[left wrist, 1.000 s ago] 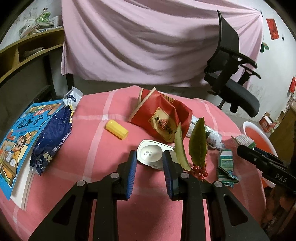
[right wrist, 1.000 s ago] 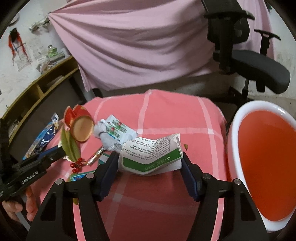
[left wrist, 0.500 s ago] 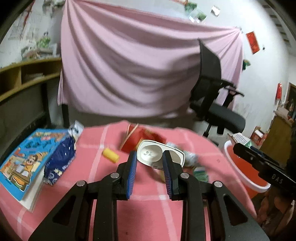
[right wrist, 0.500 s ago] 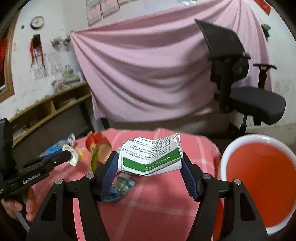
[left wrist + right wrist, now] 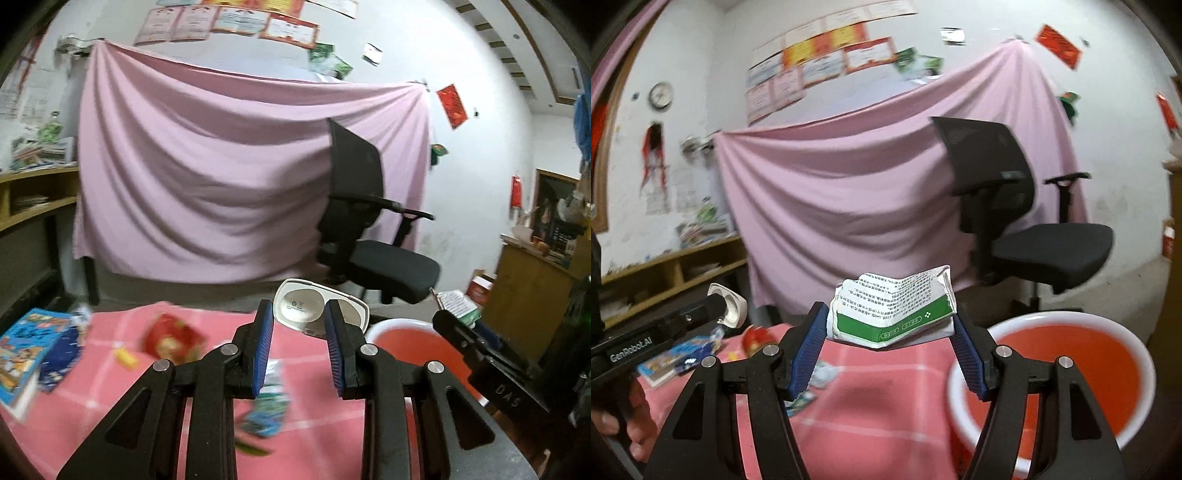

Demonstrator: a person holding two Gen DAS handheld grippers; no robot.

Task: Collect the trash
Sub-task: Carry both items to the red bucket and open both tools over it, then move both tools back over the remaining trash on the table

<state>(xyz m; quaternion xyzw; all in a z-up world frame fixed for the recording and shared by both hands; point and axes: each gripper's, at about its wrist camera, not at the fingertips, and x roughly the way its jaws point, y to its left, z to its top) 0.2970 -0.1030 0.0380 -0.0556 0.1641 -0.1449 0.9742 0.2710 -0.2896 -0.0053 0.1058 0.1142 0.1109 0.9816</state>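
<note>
My left gripper (image 5: 300, 315) is shut on a white plastic tray-like container (image 5: 319, 306), held up above the pink checked table (image 5: 314, 439). In the right wrist view that same container (image 5: 728, 305) shows at the left gripper's tip. My right gripper (image 5: 890, 323) is shut on a crumpled green-and-white paper carton (image 5: 892, 308), lifted over the table's right side. A white bin with a red liner (image 5: 1052, 365) stands low at the right; its rim (image 5: 399, 326) appears just behind the left gripper. A red snack bag (image 5: 170, 338), a yellow piece (image 5: 125, 358) and small wrappers (image 5: 267, 410) lie on the cloth.
A blue children's book and dark blue bag (image 5: 33, 350) lie at the table's left. A black office chair (image 5: 369, 236) stands behind, before a pink hanging sheet (image 5: 221, 177). Wooden shelves (image 5: 665, 273) line the left wall. A hand (image 5: 617, 424) grips the left tool.
Both grippers rose off the table and tilted up with their loads still held; the views swung from the tabletop to the room, and the bin came closer to centre.
</note>
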